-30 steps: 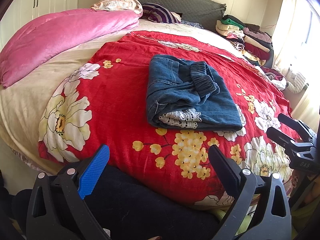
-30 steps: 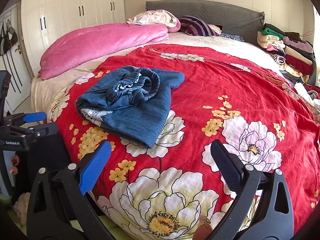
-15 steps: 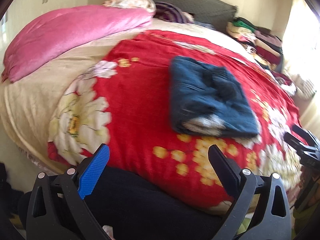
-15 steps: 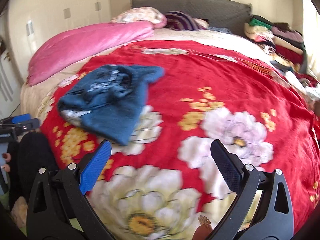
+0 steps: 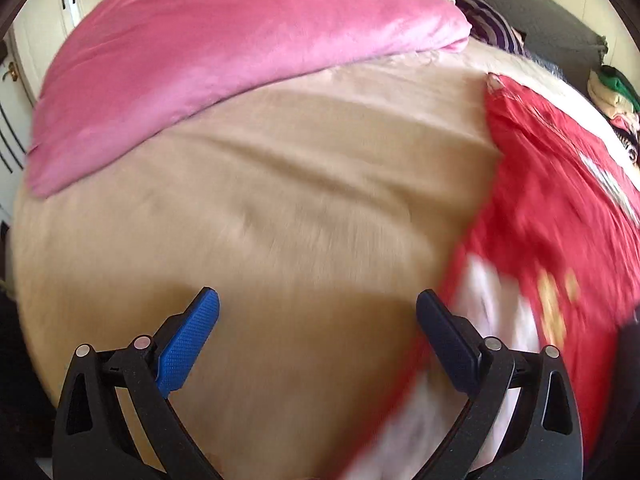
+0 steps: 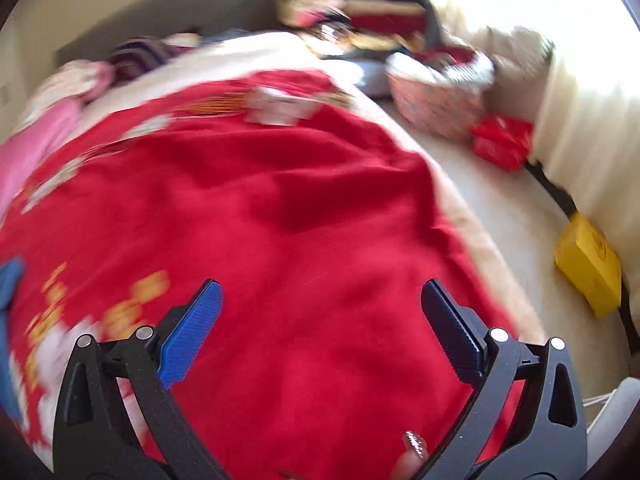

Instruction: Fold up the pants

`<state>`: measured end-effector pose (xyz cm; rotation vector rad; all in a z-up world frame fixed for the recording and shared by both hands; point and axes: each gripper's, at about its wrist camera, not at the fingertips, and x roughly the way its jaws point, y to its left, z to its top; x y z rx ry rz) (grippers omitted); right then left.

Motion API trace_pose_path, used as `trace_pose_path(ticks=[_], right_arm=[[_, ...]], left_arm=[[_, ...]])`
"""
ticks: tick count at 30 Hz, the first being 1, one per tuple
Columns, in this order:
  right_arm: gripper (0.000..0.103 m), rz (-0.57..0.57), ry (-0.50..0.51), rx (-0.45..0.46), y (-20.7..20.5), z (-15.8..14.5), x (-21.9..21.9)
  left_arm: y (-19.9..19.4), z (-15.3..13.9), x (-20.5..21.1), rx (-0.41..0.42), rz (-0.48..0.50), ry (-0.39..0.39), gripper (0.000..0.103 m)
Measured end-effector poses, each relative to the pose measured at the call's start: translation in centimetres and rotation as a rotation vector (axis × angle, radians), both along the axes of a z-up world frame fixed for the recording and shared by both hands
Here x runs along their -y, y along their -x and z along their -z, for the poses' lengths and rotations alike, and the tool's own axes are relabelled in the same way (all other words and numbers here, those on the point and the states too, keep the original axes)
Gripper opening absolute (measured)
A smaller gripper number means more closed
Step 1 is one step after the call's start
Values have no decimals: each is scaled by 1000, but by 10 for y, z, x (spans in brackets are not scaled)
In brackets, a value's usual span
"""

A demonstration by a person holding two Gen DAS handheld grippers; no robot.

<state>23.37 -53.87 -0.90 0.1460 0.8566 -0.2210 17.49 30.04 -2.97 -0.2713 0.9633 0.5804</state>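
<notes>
The left gripper [image 5: 318, 310] is wide open and holds nothing; its blue pads stand far apart over the beige sheet [image 5: 280, 208]. Beyond the sheet lies a pink quilt [image 5: 224, 40], and to the right the red flowered blanket [image 5: 560, 216] begins, blurred.

The right gripper [image 6: 322, 300] is also wide open and empty, above the red blanket. A fingertip [image 6: 414, 446] with a glittering nail shows at the lower edge of this view. At the far left edge a small piece of blue cloth [image 6: 10, 280] shows on the blanket; it may be the pants, but it is too blurred and cut off to be sure. Farther away, beside the bed, a yellow box [image 6: 588, 266] stands on the floor, then a red bag [image 6: 500, 140], a basket [image 6: 436, 108] and a pile of folded clothes [image 6: 360, 12].
</notes>
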Motion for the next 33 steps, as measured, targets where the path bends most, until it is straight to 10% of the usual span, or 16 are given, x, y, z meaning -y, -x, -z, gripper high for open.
trace_pose_path(ticks=[5, 33], right_arm=[[95, 72, -37, -79, -39, 44, 33], [95, 75, -63, -45, -33, 41, 34]], left_arm=[[-10, 10, 11, -15, -29, -152, 99], [-13, 12, 1, 13, -32, -82, 99]])
